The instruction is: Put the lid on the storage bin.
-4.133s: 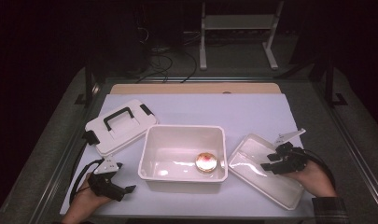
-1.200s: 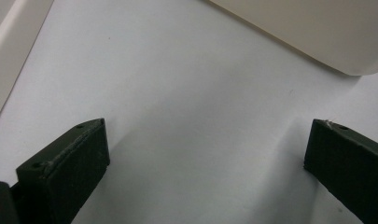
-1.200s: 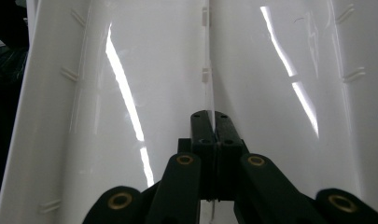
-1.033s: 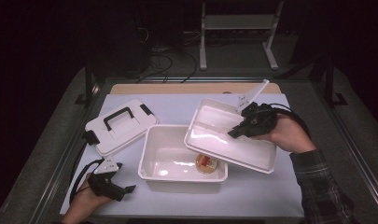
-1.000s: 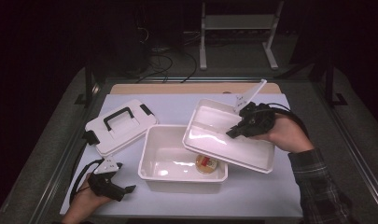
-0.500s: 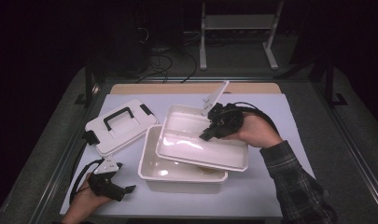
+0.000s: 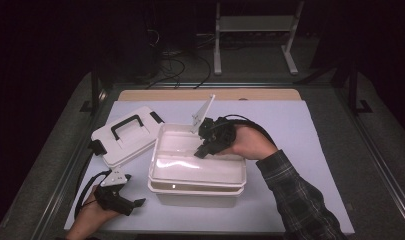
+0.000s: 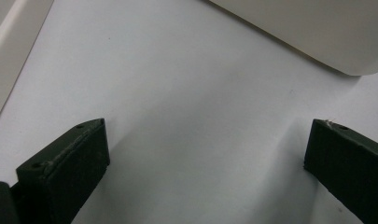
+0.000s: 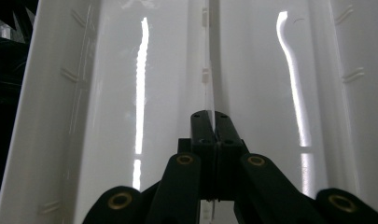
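Note:
A white bin [image 7: 195, 194] stands at the middle of the table. A shallow white tray [image 7: 190, 162] lies on top of it and hides its inside. My right gripper [image 7: 202, 150] is shut on the thin upright rib [image 9: 209, 70] that runs down the tray's middle, with the hand coming in from the right. In the right gripper view the gripper [image 9: 210, 116] has its jaws pressed together on that rib. My left gripper [image 7: 132, 204] rests open on the table at the front left, off the bin's front left corner [image 8: 317, 32]. Nothing lies between its jaws in the left gripper view [image 8: 205, 154].
A white lid with a black handle [image 7: 127, 135] lies left of the bin; its edge [image 8: 9, 46] is close to the left gripper. The pale table cover [image 7: 290, 120] reaches well to the right and back of the bin. Dark rails run along both sides.
The right gripper lifted the tray from the table right of the bin, carried it left and lowered it onto the bin, which hid the orange item inside. The left gripper stayed put.

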`<control>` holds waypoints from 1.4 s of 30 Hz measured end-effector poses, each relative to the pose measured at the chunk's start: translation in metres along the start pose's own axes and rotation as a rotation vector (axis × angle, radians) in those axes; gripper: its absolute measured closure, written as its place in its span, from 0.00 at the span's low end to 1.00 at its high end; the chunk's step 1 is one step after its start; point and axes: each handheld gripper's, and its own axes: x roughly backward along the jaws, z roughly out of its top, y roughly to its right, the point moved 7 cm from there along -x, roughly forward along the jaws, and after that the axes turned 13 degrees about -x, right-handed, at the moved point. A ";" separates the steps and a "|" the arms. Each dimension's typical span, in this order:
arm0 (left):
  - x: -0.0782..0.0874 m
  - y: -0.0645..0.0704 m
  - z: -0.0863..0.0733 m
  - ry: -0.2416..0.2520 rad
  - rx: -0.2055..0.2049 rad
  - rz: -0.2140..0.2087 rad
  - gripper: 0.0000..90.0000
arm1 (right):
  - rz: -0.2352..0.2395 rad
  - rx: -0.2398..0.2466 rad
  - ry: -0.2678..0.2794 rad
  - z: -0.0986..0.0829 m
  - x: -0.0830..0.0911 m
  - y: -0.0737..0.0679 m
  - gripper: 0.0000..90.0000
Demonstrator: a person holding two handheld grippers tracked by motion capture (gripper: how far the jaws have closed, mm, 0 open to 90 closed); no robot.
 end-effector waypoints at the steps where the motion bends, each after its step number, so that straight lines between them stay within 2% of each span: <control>1: 0.000 0.000 0.000 0.000 0.000 0.000 0.00 | 0.000 0.000 0.000 0.000 0.000 0.000 0.99; 10: 0.000 0.000 0.000 0.000 0.000 0.000 0.00 | 0.019 0.000 -0.026 -0.002 -0.018 0.001 0.99; 33: 0.000 0.000 0.000 0.000 0.000 0.001 0.00 | 0.011 0.001 -0.049 -0.009 -0.028 0.003 0.99; 34: 0.000 0.000 0.000 0.000 -0.001 0.001 0.00 | 0.009 0.001 -0.048 -0.009 -0.028 0.002 0.95; 37: 0.000 0.000 0.000 0.001 0.000 0.001 0.00 | -0.015 -0.017 -0.024 -0.007 -0.026 0.005 0.76; 38: 0.000 0.000 0.000 0.001 0.000 0.001 0.00 | -0.015 -0.017 -0.024 -0.007 -0.026 0.005 0.76; 40: 0.000 0.000 0.000 0.001 -0.001 0.001 0.00 | -0.044 -0.023 0.022 -0.007 -0.017 0.008 0.61; 41: 0.000 0.000 0.000 0.001 0.000 0.001 0.00 | -0.044 -0.023 0.022 -0.007 -0.017 0.008 0.61; 42: 0.000 0.000 0.000 0.001 -0.001 0.001 0.00 | -0.062 -0.025 0.043 -0.007 -0.014 0.009 0.55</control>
